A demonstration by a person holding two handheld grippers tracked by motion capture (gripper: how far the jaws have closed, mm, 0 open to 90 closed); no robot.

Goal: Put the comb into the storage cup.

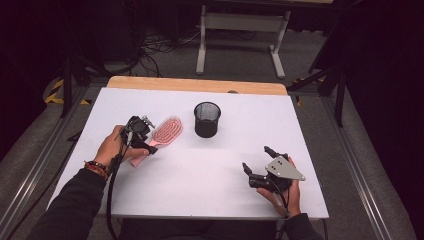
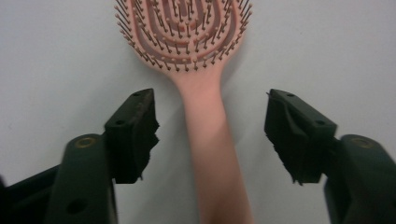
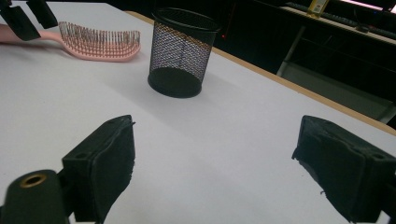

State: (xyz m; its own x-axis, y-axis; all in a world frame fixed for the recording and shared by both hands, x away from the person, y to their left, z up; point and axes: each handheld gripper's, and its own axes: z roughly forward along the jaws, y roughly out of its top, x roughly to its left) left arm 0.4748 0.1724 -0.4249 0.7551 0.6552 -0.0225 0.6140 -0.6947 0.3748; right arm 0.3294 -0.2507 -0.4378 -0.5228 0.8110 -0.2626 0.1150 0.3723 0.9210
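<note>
A pink hairbrush (image 1: 167,131) lies bristles up on the white table (image 1: 210,175), left of centre, handle pointing toward the person. My left gripper (image 1: 149,135) is open and low over the brush. In the left gripper view the handle (image 2: 208,140) runs between the two jaws without touching either pad, and my left gripper (image 2: 210,97) straddles it. A black mesh cup (image 1: 207,119) stands upright just right of the brush head. My right gripper (image 1: 256,159) rests open near the front right, empty. From the right gripper view (image 3: 217,123) the cup (image 3: 182,51) and brush (image 3: 100,44) sit ahead.
The table's wooden back edge (image 1: 197,84) runs behind the white sheet. Beyond it stand a grey desk frame (image 1: 242,35) and cables on the floor. A metal rail (image 1: 360,165) flanks the table on the right.
</note>
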